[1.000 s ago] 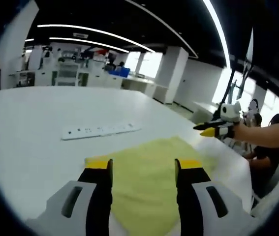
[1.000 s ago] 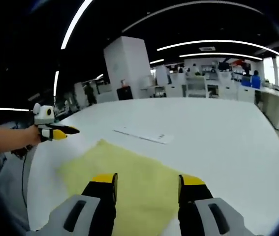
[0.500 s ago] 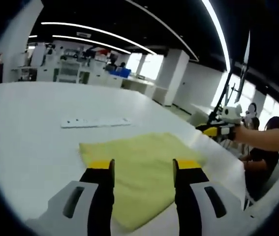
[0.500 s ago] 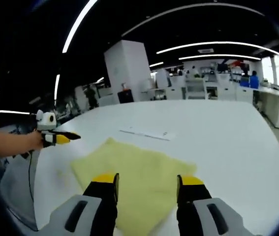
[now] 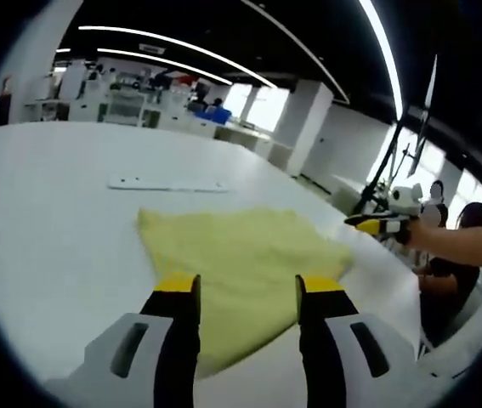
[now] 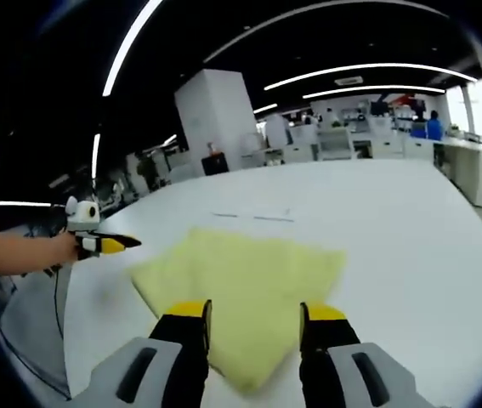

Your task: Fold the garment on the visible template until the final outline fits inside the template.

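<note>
Template lines are hard to make out under the yellow garment, which lies flat on the white table. Its near edge is hidden behind the jaws. Left gripper and right gripper both hover parted, holding nothing. Compared with a second ago, more cloth shows, with both grippers pulled back.

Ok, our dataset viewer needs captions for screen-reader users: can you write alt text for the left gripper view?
A yellow garment lies flat on a large white table, just beyond the left claw, whose two yellow-tipped jaws stand apart and hold nothing. At the right edge, the right claw hovers past the garment's corner, and a white strip lies farther back.
</note>
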`<state>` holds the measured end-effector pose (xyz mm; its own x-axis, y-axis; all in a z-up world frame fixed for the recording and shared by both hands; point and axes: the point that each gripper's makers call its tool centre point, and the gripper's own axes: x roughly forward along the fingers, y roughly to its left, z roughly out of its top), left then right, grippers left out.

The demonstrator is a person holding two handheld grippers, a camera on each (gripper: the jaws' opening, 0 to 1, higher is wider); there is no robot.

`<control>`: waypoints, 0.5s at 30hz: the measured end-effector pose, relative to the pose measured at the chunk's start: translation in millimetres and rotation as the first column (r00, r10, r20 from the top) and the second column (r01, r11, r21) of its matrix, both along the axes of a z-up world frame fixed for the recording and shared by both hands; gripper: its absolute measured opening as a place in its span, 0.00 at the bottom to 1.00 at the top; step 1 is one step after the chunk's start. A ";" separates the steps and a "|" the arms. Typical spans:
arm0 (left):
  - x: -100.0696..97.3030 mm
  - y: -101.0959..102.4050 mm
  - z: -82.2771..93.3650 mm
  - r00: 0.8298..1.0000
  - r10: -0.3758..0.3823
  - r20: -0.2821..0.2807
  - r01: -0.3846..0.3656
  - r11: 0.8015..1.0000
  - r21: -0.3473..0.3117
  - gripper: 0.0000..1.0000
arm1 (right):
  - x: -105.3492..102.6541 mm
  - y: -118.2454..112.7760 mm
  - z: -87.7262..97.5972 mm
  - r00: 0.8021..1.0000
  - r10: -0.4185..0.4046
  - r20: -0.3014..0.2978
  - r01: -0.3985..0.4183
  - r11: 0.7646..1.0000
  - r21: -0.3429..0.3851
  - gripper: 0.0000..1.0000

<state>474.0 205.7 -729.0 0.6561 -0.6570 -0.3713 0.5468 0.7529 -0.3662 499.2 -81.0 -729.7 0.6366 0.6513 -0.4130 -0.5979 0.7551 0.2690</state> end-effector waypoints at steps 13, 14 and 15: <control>-20.4 17.4 -34.7 0.997 0.044 -0.067 -0.041 0.998 0.045 0.41 | -21.3 -10.0 -27.1 0.999 -0.023 -0.044 0.023 1.000 -0.019 0.36; -21.4 18.8 -36.6 0.996 0.049 -0.075 -0.046 0.998 0.043 0.41 | -23.6 -10.4 -29.4 0.999 -0.023 -0.047 0.022 0.999 -0.024 0.36; -22.7 20.3 -38.8 0.996 0.052 -0.078 -0.049 0.998 0.046 0.40 | -26.1 -11.5 -33.2 0.998 -0.023 -0.050 0.021 0.999 -0.034 0.35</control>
